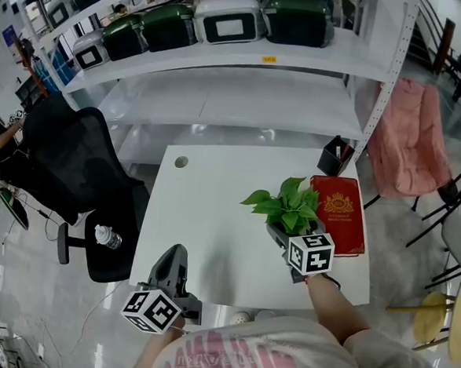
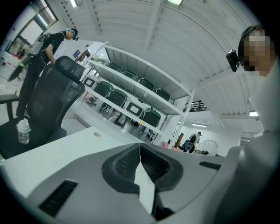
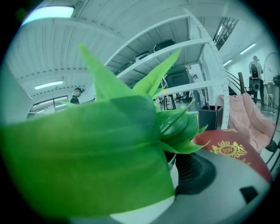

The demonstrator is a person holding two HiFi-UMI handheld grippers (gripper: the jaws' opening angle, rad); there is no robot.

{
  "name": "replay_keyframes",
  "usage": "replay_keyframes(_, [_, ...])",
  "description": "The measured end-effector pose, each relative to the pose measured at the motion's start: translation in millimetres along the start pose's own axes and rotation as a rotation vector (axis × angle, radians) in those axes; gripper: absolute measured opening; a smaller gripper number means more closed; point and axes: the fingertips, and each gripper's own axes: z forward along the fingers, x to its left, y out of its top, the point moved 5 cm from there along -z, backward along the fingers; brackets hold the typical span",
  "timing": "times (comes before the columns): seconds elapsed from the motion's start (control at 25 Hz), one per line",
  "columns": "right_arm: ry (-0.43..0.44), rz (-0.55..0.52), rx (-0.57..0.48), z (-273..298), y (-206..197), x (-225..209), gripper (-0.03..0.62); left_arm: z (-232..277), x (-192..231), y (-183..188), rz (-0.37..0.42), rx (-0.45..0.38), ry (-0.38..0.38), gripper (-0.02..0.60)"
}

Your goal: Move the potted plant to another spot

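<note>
Plant [image 1: 286, 204] grasped by right gripper [image 1: 285, 230] jaws, beside book [image 1: 339, 213] — new tabletop [image 1: 213, 209] spot not yet reached; left gripper [image 1: 175, 254] jaws clenched, empty.

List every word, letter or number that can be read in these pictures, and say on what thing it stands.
"RW": gold letters under a crown on the red hardcover book, in the right gripper view.
Small yellow label on the edge of the white metal shelf: too small to read.
Nothing else is readable.

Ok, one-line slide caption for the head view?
Over a white desk, the right gripper grips the potted plant beside a red book; the left gripper is shut, empty.
</note>
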Motion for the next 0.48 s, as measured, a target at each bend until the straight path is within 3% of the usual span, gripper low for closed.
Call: replay_keyframes(0.48, [-0.018,0.022,-0.154,-44.8,40.5,7.8,0.494,2.5,-14.4,3.9,0.004,-0.002,-0.077,0.023])
